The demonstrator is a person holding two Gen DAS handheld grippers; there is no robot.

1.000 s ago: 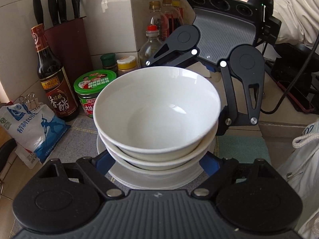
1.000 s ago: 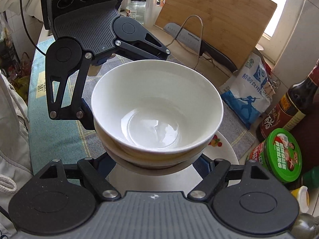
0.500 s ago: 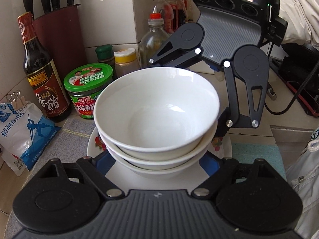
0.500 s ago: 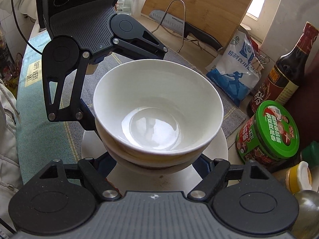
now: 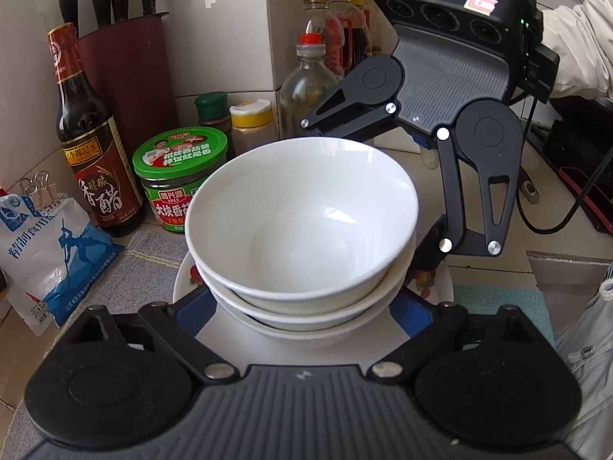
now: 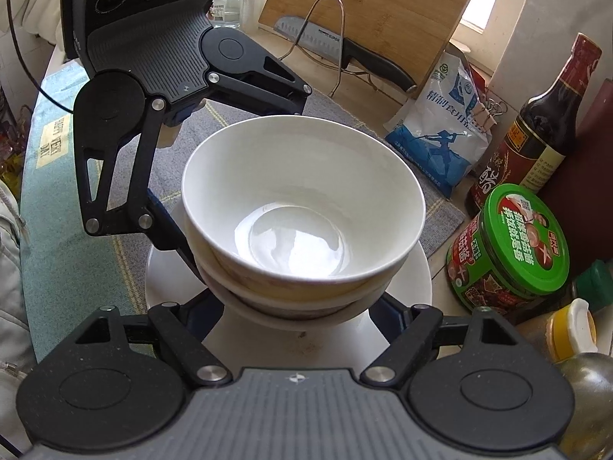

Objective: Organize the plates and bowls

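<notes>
my left tongs and right tongs each pinch the stack of white bowls from opposite sides, over the plate. step: placing. next: lower level, then spread both.

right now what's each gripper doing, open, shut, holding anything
Left gripper: closed on the stack of bowls from one side.
Right gripper: closed on the same stack from the opposite side, above the plate.
</notes>
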